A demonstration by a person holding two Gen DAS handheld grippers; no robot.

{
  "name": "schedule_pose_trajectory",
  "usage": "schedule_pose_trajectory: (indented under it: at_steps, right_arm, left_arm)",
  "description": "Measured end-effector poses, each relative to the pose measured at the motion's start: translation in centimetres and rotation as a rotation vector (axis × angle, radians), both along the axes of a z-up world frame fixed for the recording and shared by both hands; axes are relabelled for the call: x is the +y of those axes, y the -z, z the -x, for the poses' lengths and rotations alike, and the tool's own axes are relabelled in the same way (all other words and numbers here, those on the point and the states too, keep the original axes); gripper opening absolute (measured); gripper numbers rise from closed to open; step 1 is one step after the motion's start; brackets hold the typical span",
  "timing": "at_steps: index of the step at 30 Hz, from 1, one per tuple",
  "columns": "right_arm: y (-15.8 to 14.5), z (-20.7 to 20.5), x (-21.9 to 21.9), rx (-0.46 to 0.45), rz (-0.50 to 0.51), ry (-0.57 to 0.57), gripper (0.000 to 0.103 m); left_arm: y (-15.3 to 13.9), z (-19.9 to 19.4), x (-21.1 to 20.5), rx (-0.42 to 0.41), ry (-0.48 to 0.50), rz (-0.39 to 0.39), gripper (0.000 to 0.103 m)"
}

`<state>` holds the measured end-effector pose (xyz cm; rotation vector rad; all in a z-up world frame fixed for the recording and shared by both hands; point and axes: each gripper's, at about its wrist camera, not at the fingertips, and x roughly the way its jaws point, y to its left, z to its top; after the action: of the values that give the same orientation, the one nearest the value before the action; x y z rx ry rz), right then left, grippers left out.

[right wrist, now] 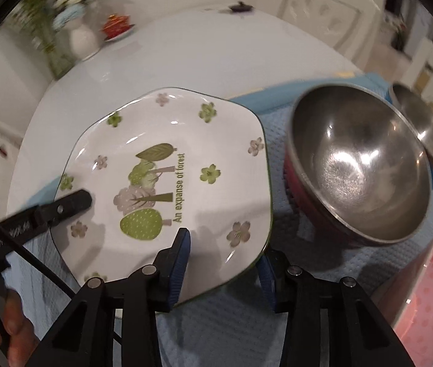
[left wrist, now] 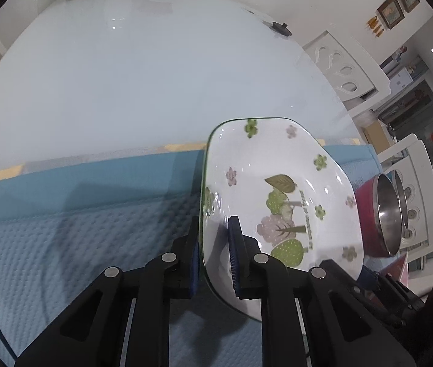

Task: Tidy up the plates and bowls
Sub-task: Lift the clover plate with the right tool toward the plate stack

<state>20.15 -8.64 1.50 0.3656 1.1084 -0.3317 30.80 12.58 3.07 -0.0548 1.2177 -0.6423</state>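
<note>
Left claw (left wrist: 213, 253) clamped on tree-print plate (right wrist: 167, 177), right claw (right wrist: 224, 263) apparently wide around its rim, steel bowl (right wrist: 360, 165) alongside.

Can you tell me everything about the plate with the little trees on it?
The white, glossy ceramic plate with rounded corners has a thin green rim, painted green and pink trees, small flowers and the words "An expanse of forest". It looks clean and empty, tilted above the blue textured mat. The left gripper pinches one edge, with a finger on each face. The right gripper straddles another edge, jaws apart. A red-sided steel bowl sits just beside it.
</note>
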Motion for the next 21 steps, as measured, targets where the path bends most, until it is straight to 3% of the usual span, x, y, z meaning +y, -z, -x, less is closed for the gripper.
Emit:
schedule_pose_trajectory:
  at_steps: [4,8,12,18,21]
  right_arm:
    - [-1.1,0.9,3.5,-0.023,-0.004,-0.106,0.040]
    - [-0.2,1.9,4.3,0.009,-0.085,-0.149,0.040]
    - [-0.7,2.2,3.5,-0.003,-0.096,-0.186,0.040]
    - [1.2,0.4,-2.7,0.042,-0.203,-0.022,0.041]
    - [1.6,-0.9,-3.9,0.035,-0.216,-0.009,0.041]
  left_arm:
    - [0.2,1.1,1.6,0.000,-0.002,-0.042,0.014]
    - [0.8,1.1,3.6,0.044,-0.040,-0.009,0.013]
    - [0.2,0.8,2.9,-0.007,-0.034,-0.044,0.012]
    - [0.7,-0.6,2.0,0.022,-0.040,-0.034,0.012]
    - [0.8,-0.5,1.5,0.010,-0.027,-0.044,0.012]
